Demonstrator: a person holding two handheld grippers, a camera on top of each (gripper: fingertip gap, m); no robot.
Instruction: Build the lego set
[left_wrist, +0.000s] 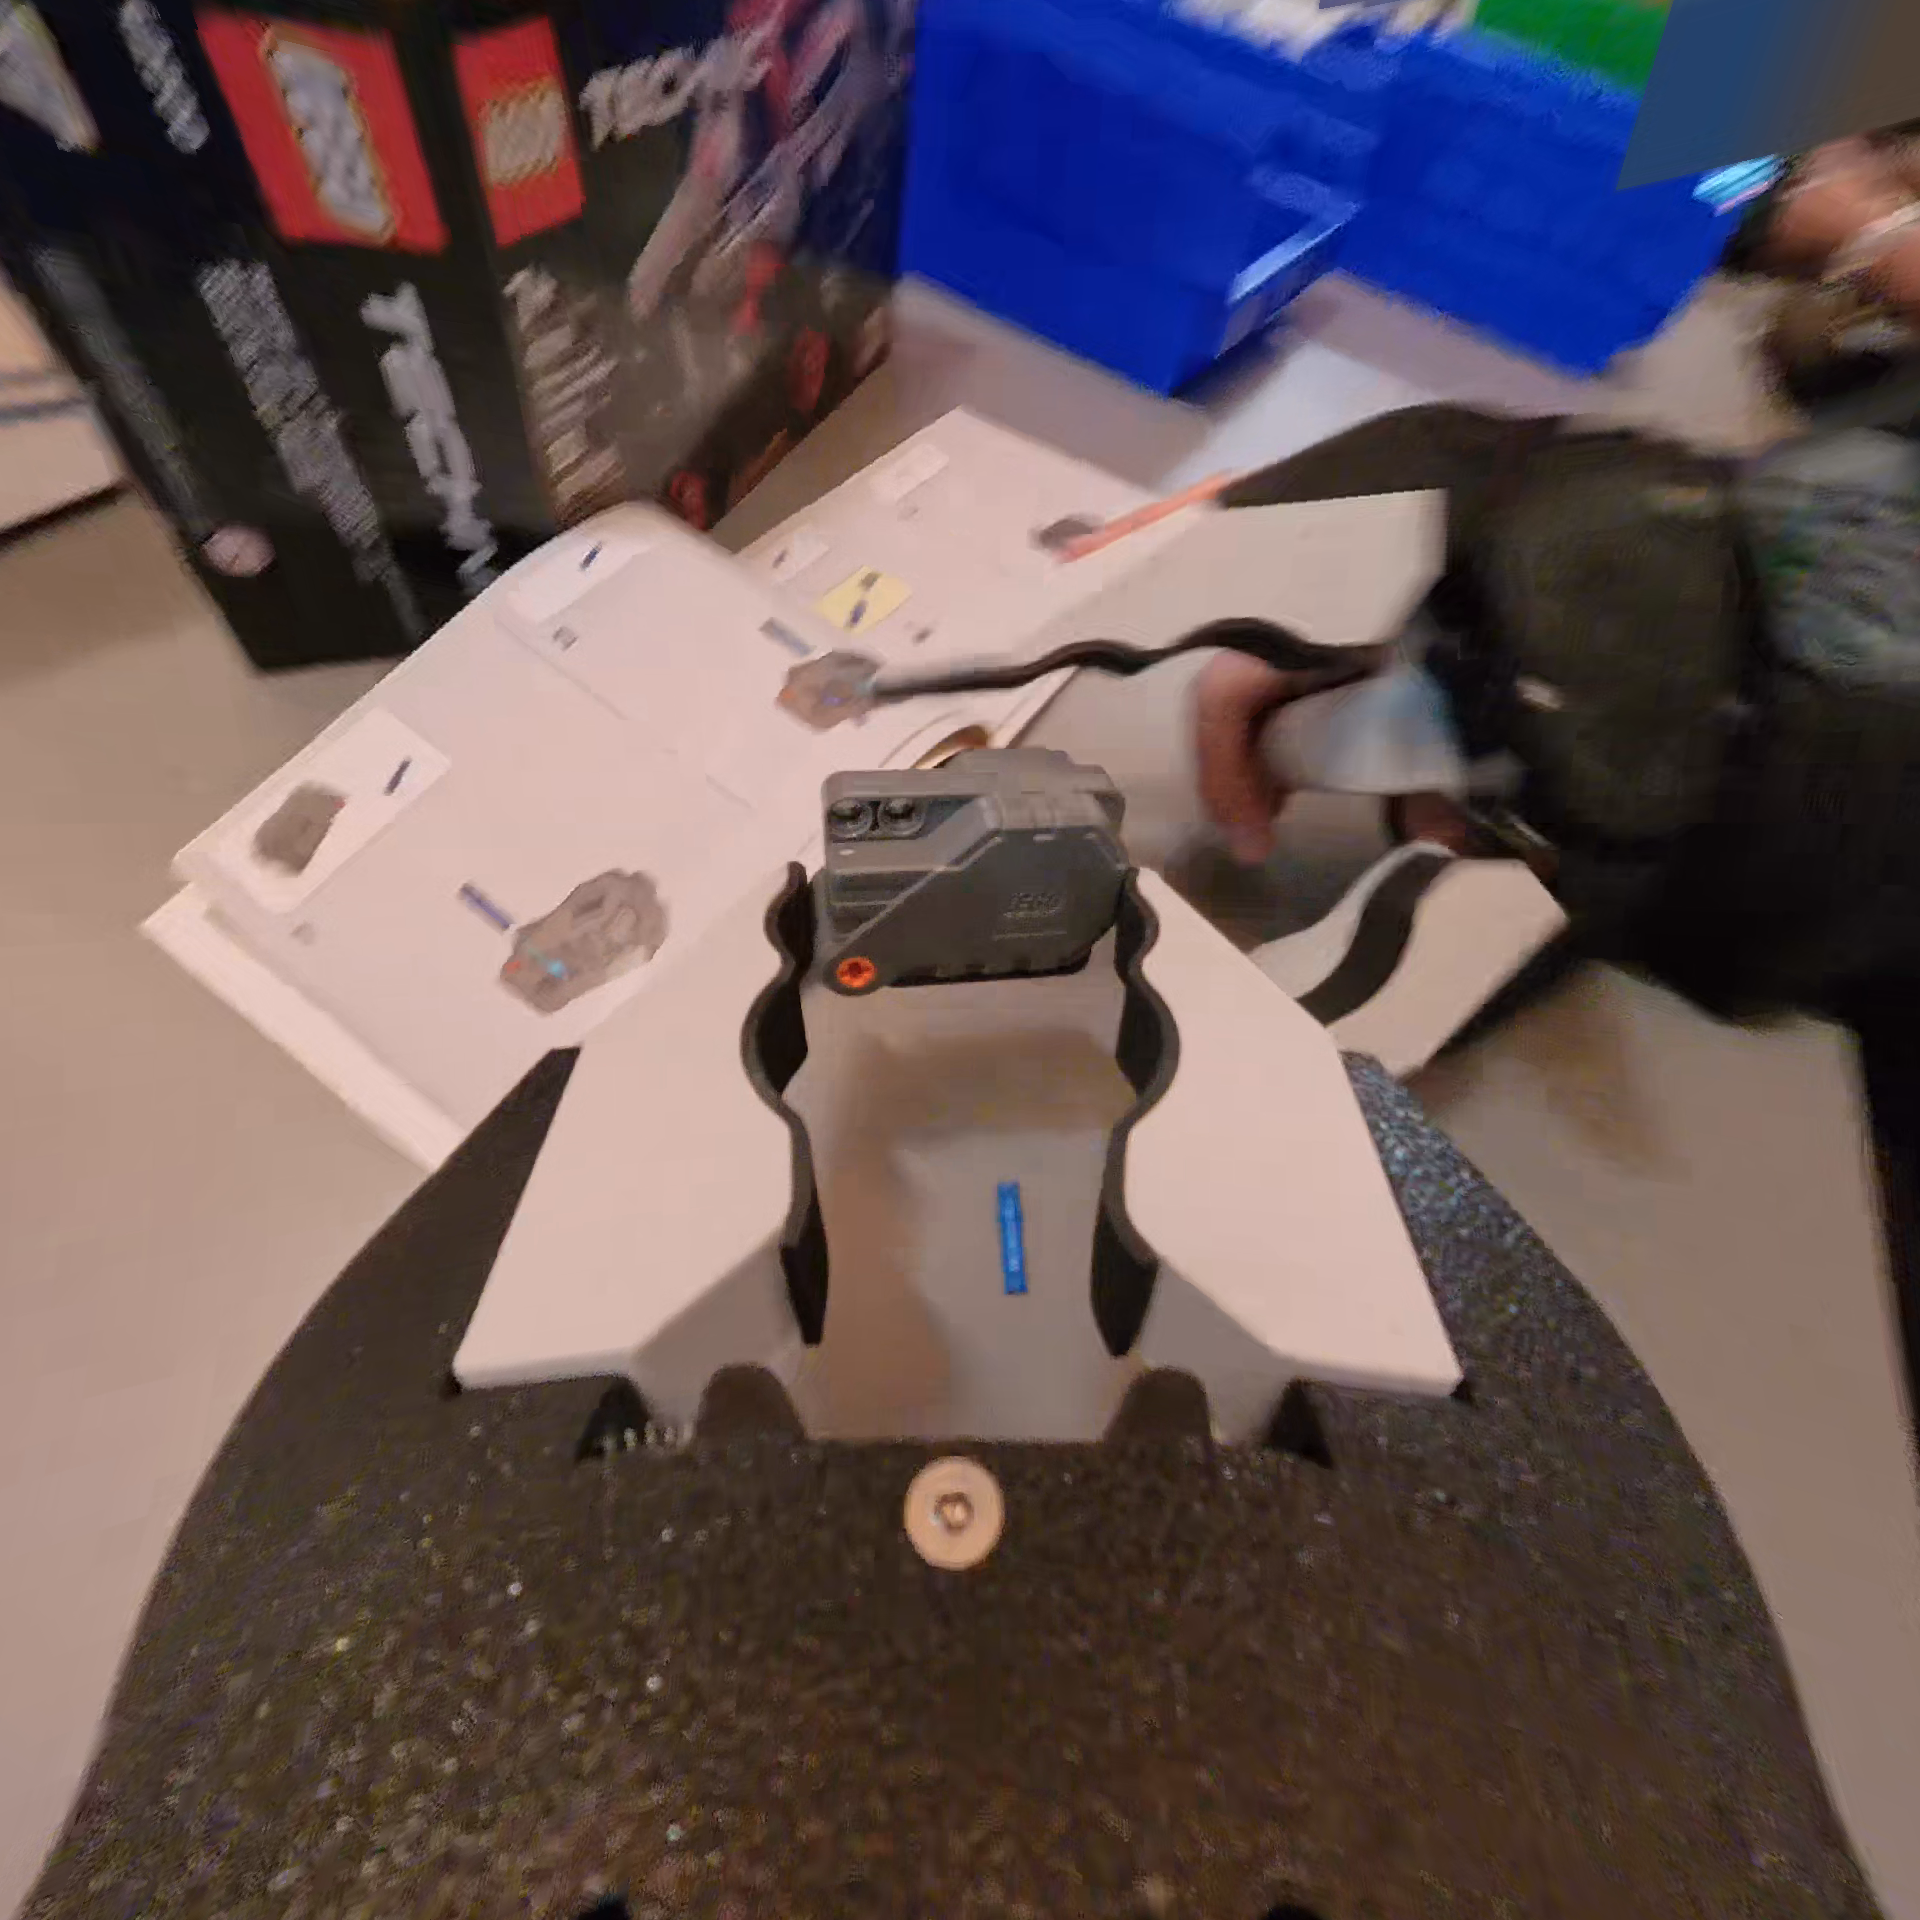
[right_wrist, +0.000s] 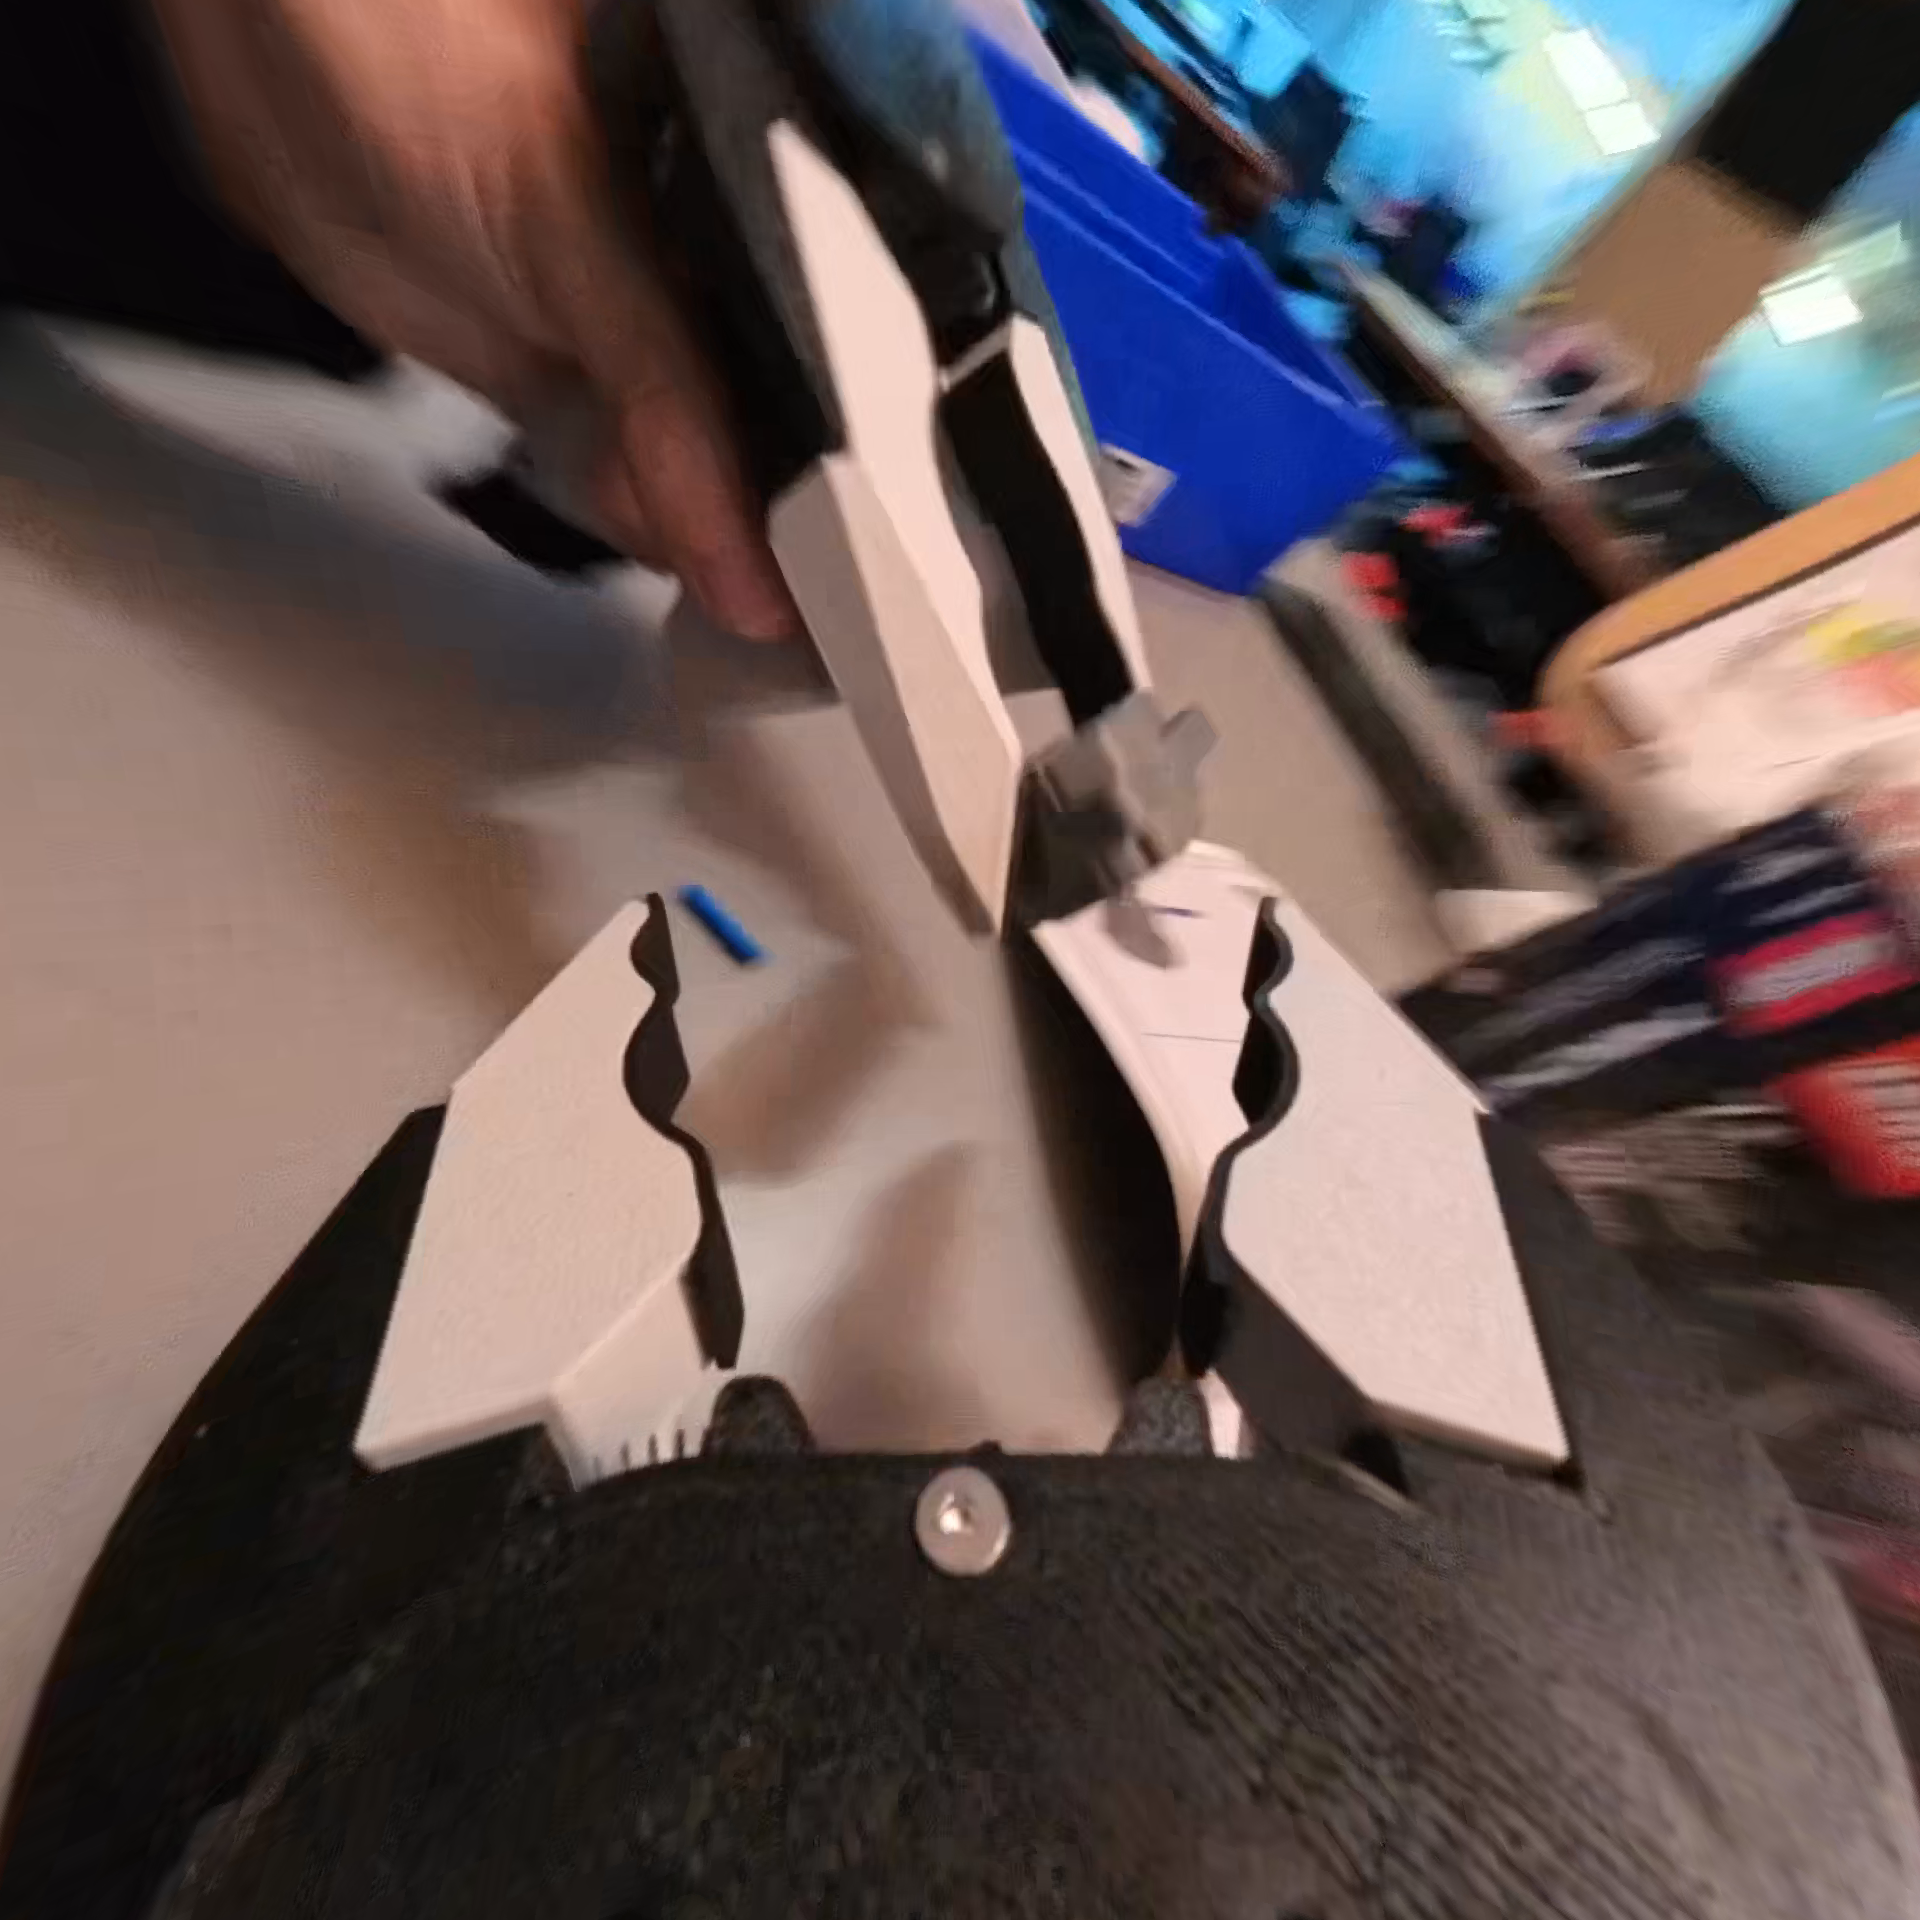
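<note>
1. Surface: a plain beige table (left_wrist: 156, 1195), matte. Beyond its far edge the room is blurred; a blue bin (left_wrist: 1122, 197) stands at the back.
2. Count: one grey motor block (left_wrist: 966, 883), one blue pin (left_wrist: 1010, 1238), one open instruction booklet (left_wrist: 582, 748), one black set box (left_wrist: 416, 260) standing upright behind the booklet.
3. Left gripper (left_wrist: 961, 925): closed on the grey motor block, which sits between the fingertips, lifted clear of the table; its orange hub faces lower left.
4. Right gripper (right_wrist: 956, 935): jaws stand apart and hold nothing. In the left wrist view it sits right of the block, a hand (left_wrist: 1247, 748) on its handle.
5. The blue pin lies flat on the table, below the left gripper, apart from the booklet.
6. Edges and room: the booklet's near corner lies just beside the left gripper. Bare table extends left and toward the camera. The box and bin close off the far side.
</note>
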